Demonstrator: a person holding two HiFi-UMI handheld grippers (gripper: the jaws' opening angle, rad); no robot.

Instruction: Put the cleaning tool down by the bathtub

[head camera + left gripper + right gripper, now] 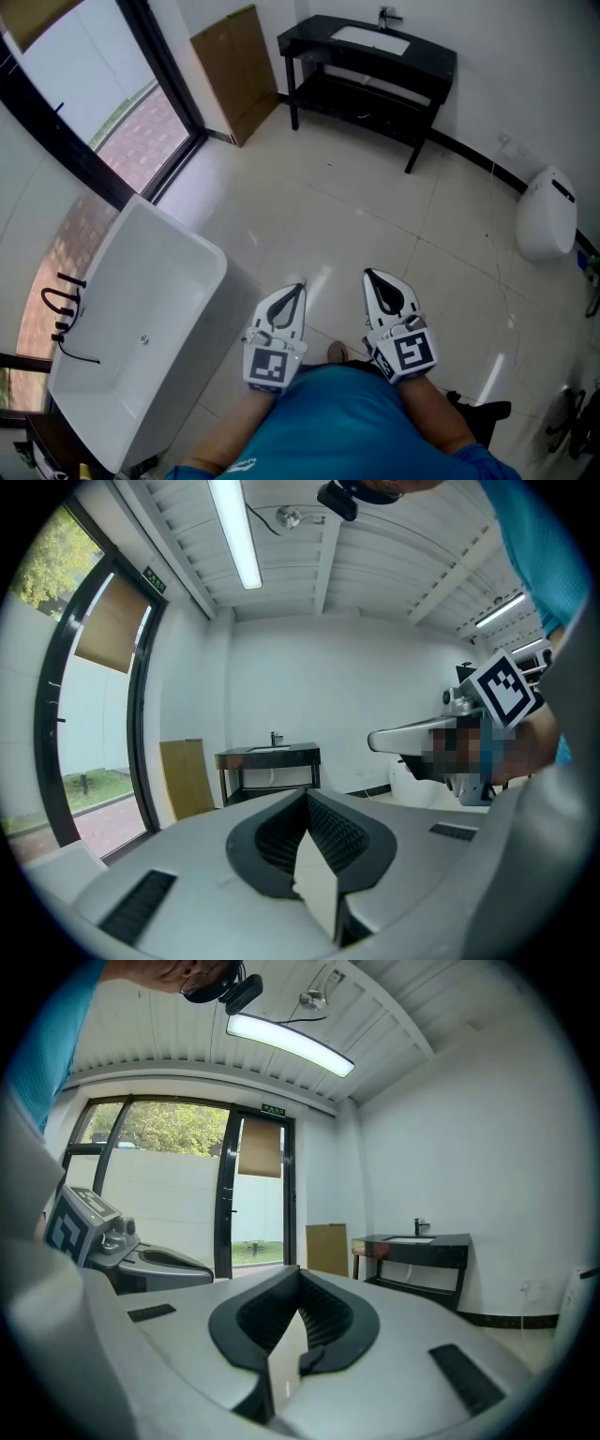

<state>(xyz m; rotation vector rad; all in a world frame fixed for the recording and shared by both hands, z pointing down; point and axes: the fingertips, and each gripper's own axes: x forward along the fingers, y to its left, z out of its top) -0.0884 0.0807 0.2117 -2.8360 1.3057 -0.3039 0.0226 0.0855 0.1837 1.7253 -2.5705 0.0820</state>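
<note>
Two grippers, left (296,289) and right (371,276), are held side by side and apart above the tiled floor (375,211). Each pair of jaws is pressed together with nothing between them. The cleaning tool cannot be picked out in any view; neither gripper carries it.

Head view only: one white bathtub (214,274) at the left. Its near corner is just beside the left gripper but apart from it. One black fitting (66,311) sits on its far rim. One white fixture (546,216) stands against the right wall.

Left gripper view only: the right gripper seen from the side, and one long ceiling tube (234,532).

Right gripper view only: one brown blind (261,1147) at the top of the glass door (225,1199), with trees (169,1129) outside.

All three views: one black washstand (441,58) with one basin (370,38) and one tap (389,16), and one brown panel (234,70) leaning on the wall beside it.

Open room: bare floor lies between the tub wall, the washstand legs and the white fixture. It is bounded at the upper left by the dark door frame (159,56).
</note>
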